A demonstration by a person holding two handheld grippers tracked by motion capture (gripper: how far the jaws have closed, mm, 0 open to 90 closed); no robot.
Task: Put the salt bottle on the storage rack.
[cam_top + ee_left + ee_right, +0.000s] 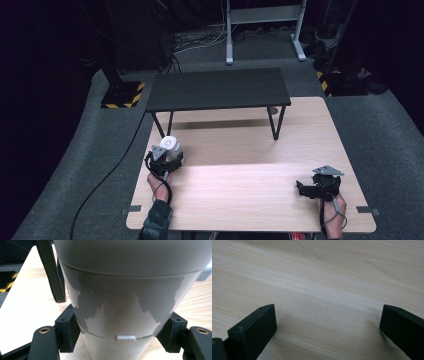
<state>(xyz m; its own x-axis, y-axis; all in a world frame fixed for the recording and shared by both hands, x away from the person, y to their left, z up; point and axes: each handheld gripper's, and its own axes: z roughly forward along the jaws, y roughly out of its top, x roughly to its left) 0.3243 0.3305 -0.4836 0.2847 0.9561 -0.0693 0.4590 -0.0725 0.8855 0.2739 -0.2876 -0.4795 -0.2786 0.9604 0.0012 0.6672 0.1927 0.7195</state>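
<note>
In the left gripper view we lose the top of the grey cup (pixel 130 290) past the twelve o'clock edge, and its base runs out at six o'clock. A pale tab at three o'clock is clipped too, so we cannot tell what it is. From the high view the cup (pixel 170 144) is too small for us to read. The person's forearms leave at six o'clock.

light: dim room, bright band across the worktop (pixel 250 185) | shadows: soft, under the black bench (pixel 217 89) | focus: cup (pixel 125 290) close-up blurred, patchy reflections; wood grain soft | surroundings: near black
</note>
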